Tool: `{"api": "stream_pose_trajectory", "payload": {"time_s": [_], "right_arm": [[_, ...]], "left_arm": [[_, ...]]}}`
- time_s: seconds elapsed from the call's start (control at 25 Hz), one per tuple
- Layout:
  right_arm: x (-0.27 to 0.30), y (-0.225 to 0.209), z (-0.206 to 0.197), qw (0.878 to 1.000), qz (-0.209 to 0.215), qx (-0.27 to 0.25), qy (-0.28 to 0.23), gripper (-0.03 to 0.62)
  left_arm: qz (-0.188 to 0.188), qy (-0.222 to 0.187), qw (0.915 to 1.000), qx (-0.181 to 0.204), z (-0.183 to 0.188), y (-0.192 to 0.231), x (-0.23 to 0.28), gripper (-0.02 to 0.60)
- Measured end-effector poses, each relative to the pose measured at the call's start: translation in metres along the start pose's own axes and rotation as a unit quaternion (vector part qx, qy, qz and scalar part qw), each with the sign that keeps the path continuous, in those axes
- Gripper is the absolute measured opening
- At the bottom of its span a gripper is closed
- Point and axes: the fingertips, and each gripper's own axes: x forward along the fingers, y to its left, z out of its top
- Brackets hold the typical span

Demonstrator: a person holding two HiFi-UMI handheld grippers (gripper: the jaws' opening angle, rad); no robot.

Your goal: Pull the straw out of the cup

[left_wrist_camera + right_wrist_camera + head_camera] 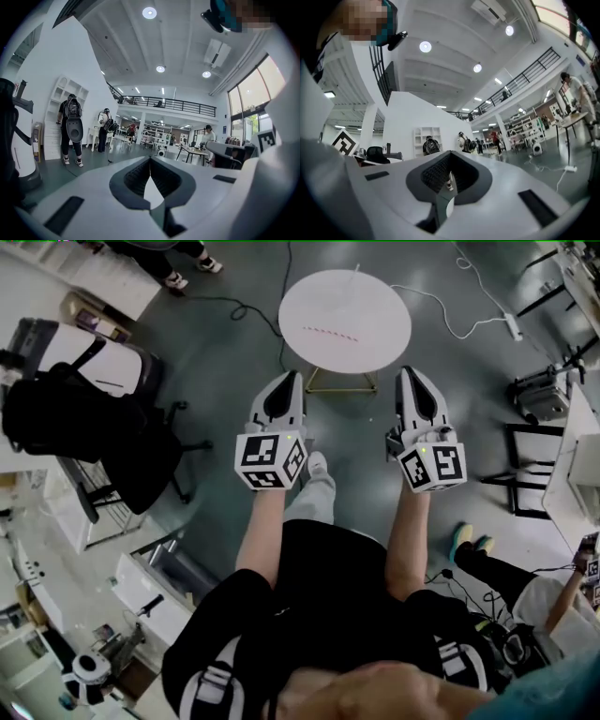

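Note:
A round white table (375, 296) stands on the grey floor ahead of me. A thin red-and-white striped straw (332, 332) lies flat on its top; no cup shows in any view. My left gripper (292, 379) and right gripper (405, 376) are held side by side in the air, just short of the table's near edge, pointing toward it. Both have their jaws together with nothing between them. The left gripper view (150, 159) and right gripper view (450, 154) look out level across a large hall, and neither shows the table or straw.
A black office chair with a backpack (66, 418) stands at left. Cables and a power strip (514, 326) lie on the floor behind the table. A black frame (530, 470) and a seated person's legs (487, 563) are at right. People (70, 126) stand by distant shelves.

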Motion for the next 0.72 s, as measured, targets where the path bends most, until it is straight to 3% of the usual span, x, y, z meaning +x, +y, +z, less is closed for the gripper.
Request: {"api": "stream_pose_trajectory", "payload": {"time_s": [0.12,0.4,0.72], "right_arm": [[0.035,0.008,0.011,0.998,-0.004,-0.051,-0.044,0.015],[0.107,0.014,0.012,0.998,0.003,-0.037,-0.046,0.015],[0.156,0.007,-0.002,0.999,-0.001,-0.039,-0.026,0.015]], "left_arm": [[-0.012,0.001,0.9999,0.002,0.004,0.021,0.025,0.009],[-0.011,-0.003,0.9999,0.0,0.028,0.071,0.066,0.009],[-0.024,-0.002,0.9997,-0.009,0.032,0.1,0.105,0.009]]}}
